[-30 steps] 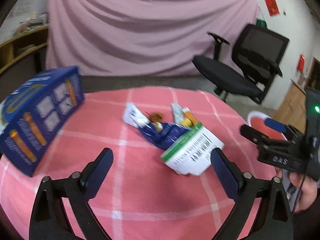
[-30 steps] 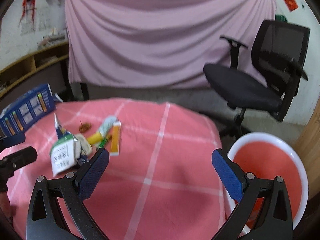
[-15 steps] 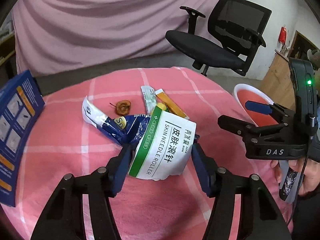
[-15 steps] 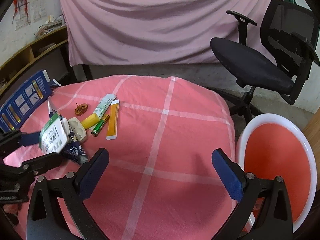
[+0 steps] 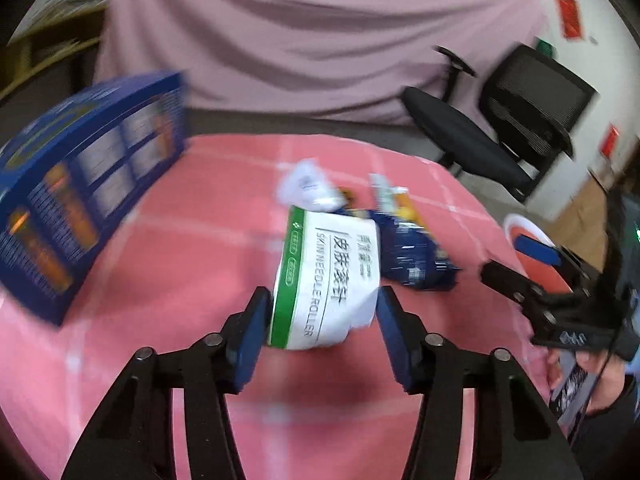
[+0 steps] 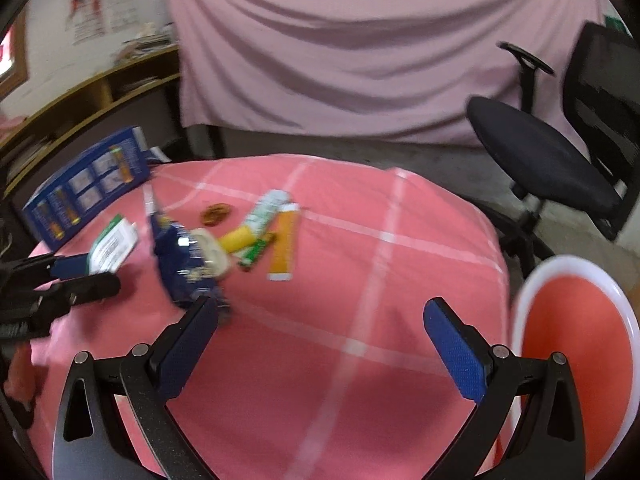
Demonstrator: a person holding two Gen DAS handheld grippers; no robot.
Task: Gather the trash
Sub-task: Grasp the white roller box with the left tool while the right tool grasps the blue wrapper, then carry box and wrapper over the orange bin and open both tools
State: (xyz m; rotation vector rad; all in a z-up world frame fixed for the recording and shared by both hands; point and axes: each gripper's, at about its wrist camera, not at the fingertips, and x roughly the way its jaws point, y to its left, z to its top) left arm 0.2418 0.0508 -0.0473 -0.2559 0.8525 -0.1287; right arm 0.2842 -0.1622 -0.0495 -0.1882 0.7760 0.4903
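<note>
1. Left gripper [image 5: 322,312] pinches the white-green pouch [image 5: 330,280] between its 2 pads above the pink tablecloth [image 5: 160,300].
2. Right gripper [image 6: 320,328] is spread wide, holding nothing.
3. Blue wrapper [image 6: 184,268] and the other scraps lie at its 11 o'clock; the red bin [image 6: 576,344] at 3.

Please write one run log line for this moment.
left tongs: shut on white skin needle roller packet | right tongs: open, holding nothing | red bin: beside table
</note>
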